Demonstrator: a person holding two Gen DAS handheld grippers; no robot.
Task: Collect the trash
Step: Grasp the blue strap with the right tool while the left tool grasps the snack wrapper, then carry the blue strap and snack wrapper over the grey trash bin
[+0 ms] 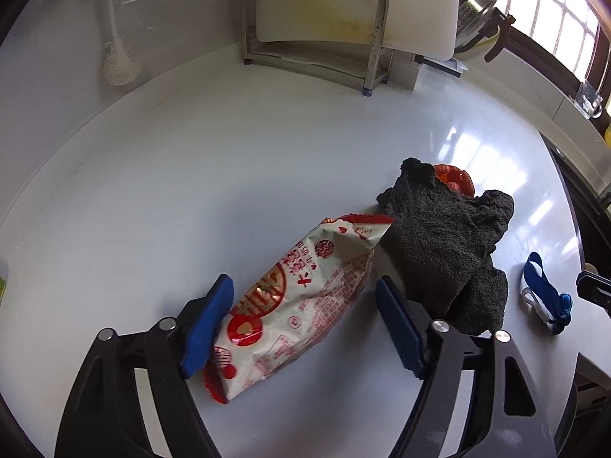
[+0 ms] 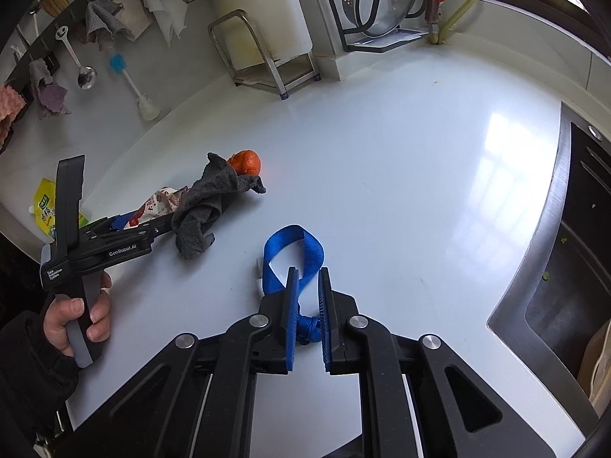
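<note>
Only right wrist view shows sink (image 2: 550, 236), spoon (image 2: 86, 76).

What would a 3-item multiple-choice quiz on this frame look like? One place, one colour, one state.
1. Where is the snack wrapper?
A. In the sink
B. Between the left gripper's jaws
C. On the rack

2. What colour is the strap?
A. Blue
B. Yellow
C. Green

3. How does the right gripper stand?
A. Wide open over bare counter
B. Holding the grey cloth
C. Closed down around the strap's knot

Key: 1 B, the wrapper lies on the counter between the two blue pads; 2 A, the loop is plain blue in both views; 3 C, the pads stand narrow with the knot between them, and the cloth lies apart to the left.
</note>
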